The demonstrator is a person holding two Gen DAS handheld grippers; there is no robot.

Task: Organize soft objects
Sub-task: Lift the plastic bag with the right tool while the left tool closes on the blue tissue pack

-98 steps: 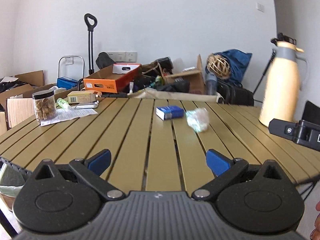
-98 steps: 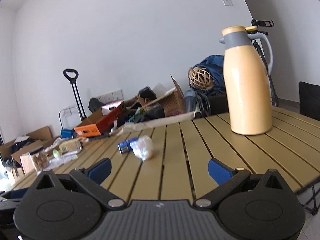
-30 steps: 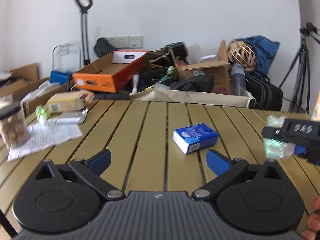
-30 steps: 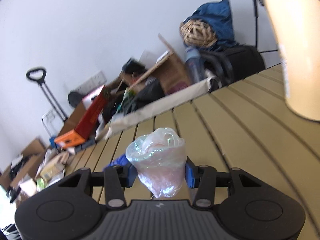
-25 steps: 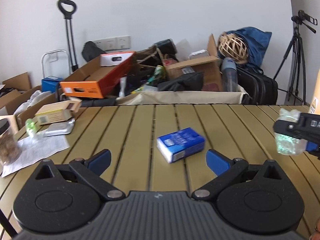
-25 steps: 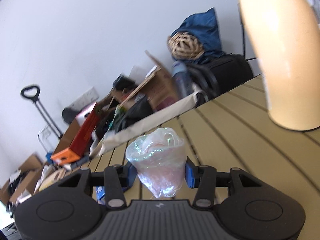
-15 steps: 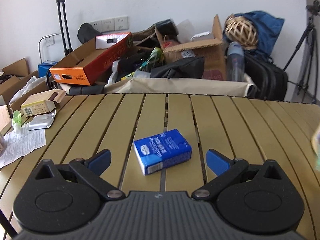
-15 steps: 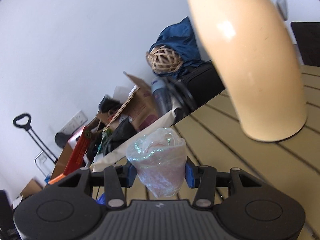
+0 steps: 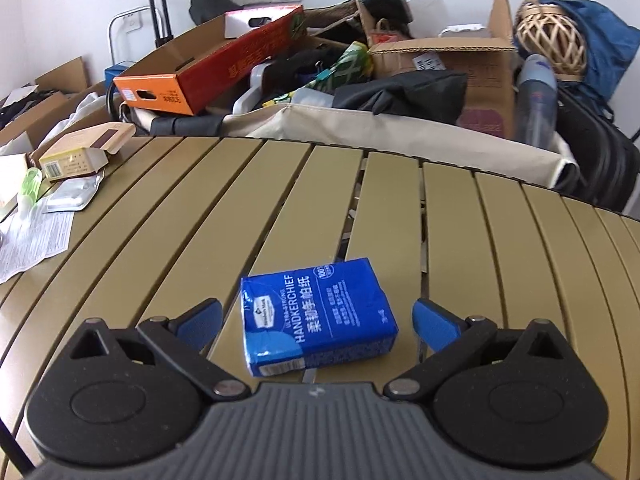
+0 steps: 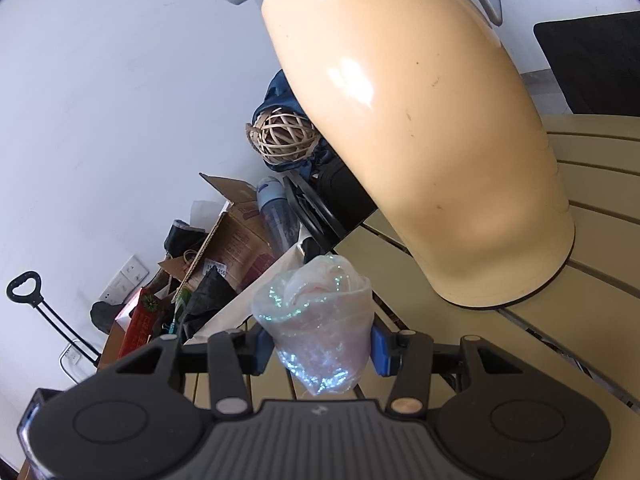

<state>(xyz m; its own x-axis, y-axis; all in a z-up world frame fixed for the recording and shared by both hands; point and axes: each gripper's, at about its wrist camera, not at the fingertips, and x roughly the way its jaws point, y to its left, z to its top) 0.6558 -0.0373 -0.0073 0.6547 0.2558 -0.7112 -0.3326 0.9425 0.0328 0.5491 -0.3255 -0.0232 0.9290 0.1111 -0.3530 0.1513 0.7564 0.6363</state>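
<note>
Left wrist view: the left gripper [image 9: 316, 316] has its fingers [image 9: 200, 318] spread wide, pinching nothing. The blue handkerchief pack [image 9: 316, 318] lies flat on the slatted counter [image 9: 500, 240], low in the frame between the two blue pads without touching either. Its long axis runs from about 8 o'clock to 2 o'clock; the barcode end faces the camera at 7 o'clock and the printed face is up. At 9 o'clock on the counter sit a small cardboard box [image 9: 80, 152], a foil blister pack [image 9: 74, 196] and a printed leaflet [image 9: 32, 240]. Beyond the far edge, 12 o'clock, an orange carton [image 9: 208, 68]; at 1–2 o'clock a wicker ball [image 9: 550, 42]. Against half a second ago: the pack sits lower and larger in frame, now bracketed by the fingers, and the camera looks down more steeply. Right wrist view: the right gripper [image 10: 318, 350] has its fingers [image 10: 380, 350] pinching an iridescent plastic bundle [image 10: 318, 324], which is held off the counter, rounded end up at 12 o'clock and tapered end down at 6 o'clock, long axis roughly vertical in frame. A cream thermos jug [image 10: 420, 128] stands on the counter at 1 o'clock, just behind the bundle. Against a second ago: same grip, same opening; the jug now fills far more of the frame and the horizon is tilted further.
</note>
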